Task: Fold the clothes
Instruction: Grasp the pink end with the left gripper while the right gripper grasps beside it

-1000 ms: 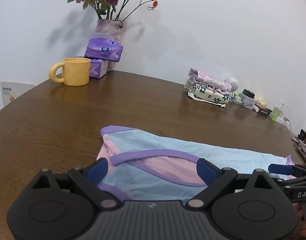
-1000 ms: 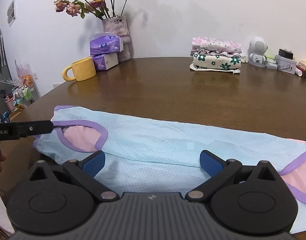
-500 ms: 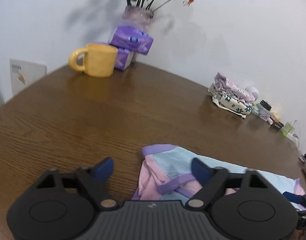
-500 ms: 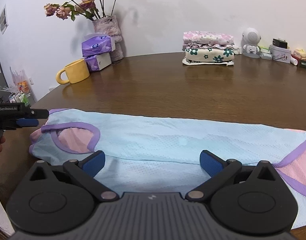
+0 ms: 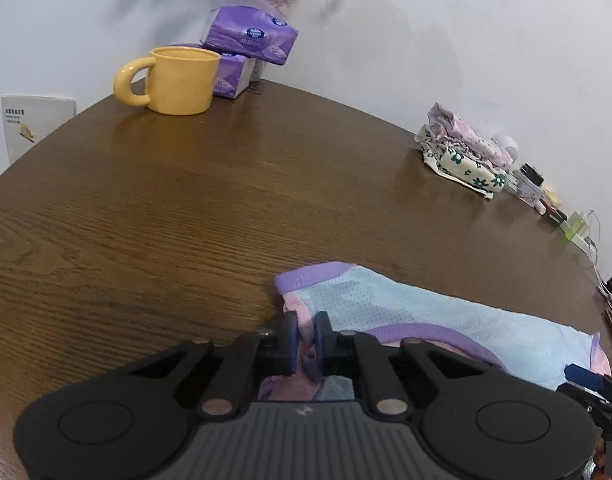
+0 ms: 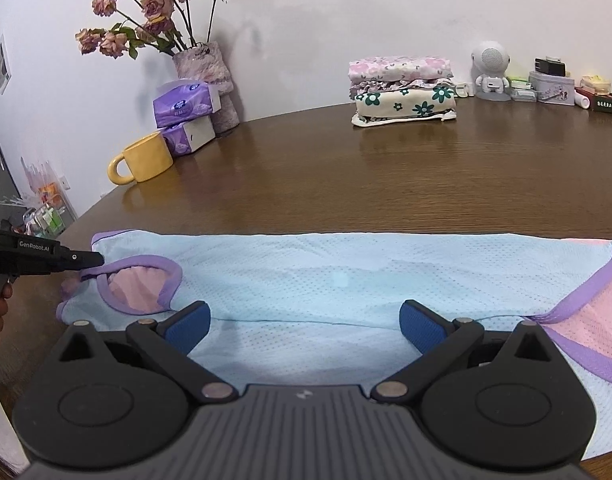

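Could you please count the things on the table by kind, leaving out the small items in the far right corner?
Mugs: 1, the yellow mug
Tissue packs: 2
Flower vases: 1
Folded clothes stacks: 1
Unfolded garments: 1, the blue shirt
Total: 6

A yellow mug (image 6: pixel 141 159) stands on the wooden bench (image 6: pixel 345 188), just beside two stacked purple tissue packs (image 6: pixel 186 116). A vase of dried roses (image 6: pixel 204 68) stands behind them. A white robot figurine (image 6: pixel 490 70) stands against the wall.
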### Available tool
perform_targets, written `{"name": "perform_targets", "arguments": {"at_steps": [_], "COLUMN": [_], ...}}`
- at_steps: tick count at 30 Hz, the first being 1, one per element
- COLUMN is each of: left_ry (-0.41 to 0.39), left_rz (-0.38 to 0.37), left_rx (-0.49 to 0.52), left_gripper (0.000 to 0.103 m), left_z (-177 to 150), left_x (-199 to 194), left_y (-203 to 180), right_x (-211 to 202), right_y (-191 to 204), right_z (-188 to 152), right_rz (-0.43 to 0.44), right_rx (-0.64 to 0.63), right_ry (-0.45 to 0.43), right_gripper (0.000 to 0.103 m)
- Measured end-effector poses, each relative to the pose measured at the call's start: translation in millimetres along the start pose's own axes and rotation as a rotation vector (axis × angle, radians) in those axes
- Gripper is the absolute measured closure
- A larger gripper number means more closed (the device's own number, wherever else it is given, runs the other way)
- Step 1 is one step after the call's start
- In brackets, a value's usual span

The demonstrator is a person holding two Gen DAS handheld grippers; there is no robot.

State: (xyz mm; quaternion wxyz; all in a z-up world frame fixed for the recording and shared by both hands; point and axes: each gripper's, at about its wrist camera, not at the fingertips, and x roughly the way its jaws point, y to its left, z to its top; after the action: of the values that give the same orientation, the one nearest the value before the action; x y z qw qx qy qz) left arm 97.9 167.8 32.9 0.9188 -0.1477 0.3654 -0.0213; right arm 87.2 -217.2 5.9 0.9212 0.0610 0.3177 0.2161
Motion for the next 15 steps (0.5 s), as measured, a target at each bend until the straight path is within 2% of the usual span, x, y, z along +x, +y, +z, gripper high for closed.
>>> {"name": "perform_targets", "arguments": {"at_steps": [10,15], "left_ry": [-0.080,-0.127], "left_rz": [0.091,0.187], "left_rx": [0.176,0.361], "left_gripper": [0.100,0.100], "left_z": [1,-3], "left_x": [-16,-26], "left_y": [-39,-78], "right_x": [-5,-9], "right_y": [-14,-23], "right_z": [1,2], "right_rz": [0.017,0.033], "right_rx": [0.038,0.051], "right_ry": [-0.012,-0.022], "right_gripper": [0.000,0.000]}}
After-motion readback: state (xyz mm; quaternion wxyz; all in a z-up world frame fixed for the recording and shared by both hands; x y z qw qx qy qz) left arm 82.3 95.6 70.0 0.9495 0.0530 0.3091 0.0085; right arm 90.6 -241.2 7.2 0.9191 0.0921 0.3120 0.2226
